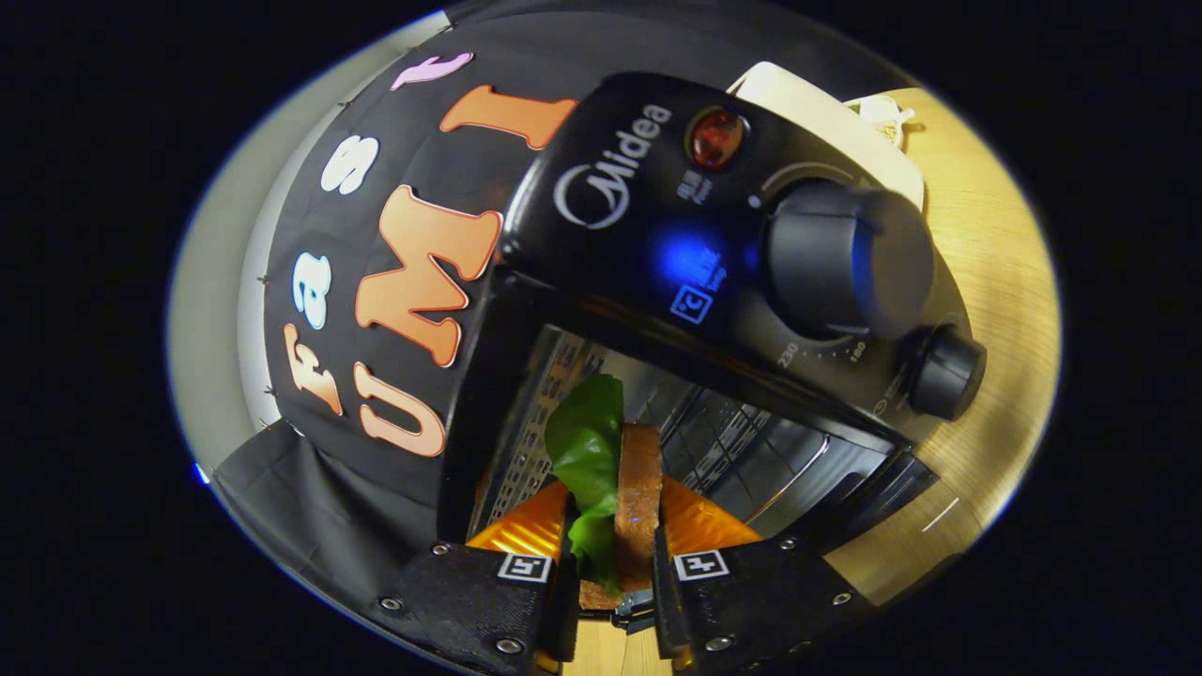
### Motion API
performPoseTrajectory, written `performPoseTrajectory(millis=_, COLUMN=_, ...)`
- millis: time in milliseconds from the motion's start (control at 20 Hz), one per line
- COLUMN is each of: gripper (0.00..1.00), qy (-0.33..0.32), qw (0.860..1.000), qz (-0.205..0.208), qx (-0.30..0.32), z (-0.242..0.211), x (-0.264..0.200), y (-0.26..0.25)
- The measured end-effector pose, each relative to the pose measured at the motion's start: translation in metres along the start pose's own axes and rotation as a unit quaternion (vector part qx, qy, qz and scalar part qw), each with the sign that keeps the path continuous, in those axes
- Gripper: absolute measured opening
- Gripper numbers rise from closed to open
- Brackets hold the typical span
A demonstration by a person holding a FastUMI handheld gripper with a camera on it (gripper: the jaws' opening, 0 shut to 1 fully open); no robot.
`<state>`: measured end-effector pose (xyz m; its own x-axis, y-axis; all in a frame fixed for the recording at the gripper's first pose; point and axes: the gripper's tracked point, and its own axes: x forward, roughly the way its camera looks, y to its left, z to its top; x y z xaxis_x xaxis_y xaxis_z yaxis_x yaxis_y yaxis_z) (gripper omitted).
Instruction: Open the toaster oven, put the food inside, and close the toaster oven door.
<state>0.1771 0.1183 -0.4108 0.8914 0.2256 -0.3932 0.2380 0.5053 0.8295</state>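
Between the tongs: I have the tongs [615, 563] clamped on the sandwich [631, 498], both fingers pressing its sides.
Long axis: it points straight ahead into the toaster oven [714, 282].
Oven cavity: open, just beyond the sandwich tip.
Worktop [995, 282]: oven stands on it.
Next, I judge: push forward, then release.

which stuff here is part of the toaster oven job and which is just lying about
Part of the job:
- toaster oven, door open
- sandwich with lettuce, clamped in the gripper, at the oven's mouth

Just lying about:
- white dish behind the oven
- wooden table
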Motion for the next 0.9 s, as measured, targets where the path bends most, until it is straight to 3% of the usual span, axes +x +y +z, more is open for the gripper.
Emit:
performPoseTrajectory(millis=150, gripper=0.33, qy=-0.015, qw=1.0, qz=-0.006, qx=-0.004, z=0.001, x=0.005, y=-0.001)
performPoseTrajectory(millis=250, gripper=0.33, qy=-0.009, qw=0.999, qz=-0.035, qx=0.005, z=0.002, x=0.01, y=-0.01)
performPoseTrajectory(millis=350, gripper=0.39, qy=0.004, qw=0.999, qz=-0.05, qx=0.016, z=0.002, x=0.008, y=-0.01)
performPoseTrajectory(millis=500, gripper=0.52, qy=-0.005, qw=0.992, qz=-0.102, qx=-0.078, z=0.005, x=0.001, y=-0.019)
performPoseTrajectory(millis=650, gripper=0.68, qy=0.013, qw=0.98, qz=-0.125, qx=-0.157, z=0.002, x=-0.008, y=-0.013)
performPoseTrajectory(millis=700, gripper=0.77, qy=0.02, qw=0.974, qz=-0.133, qx=-0.184, z=0.001, x=-0.01, y=-0.015)
performPoseTrajectory(millis=900, gripper=0.89, qy=0.035, qw=0.944, qz=-0.158, qx=-0.288, z=-0.003, x=-0.024, y=-0.018)
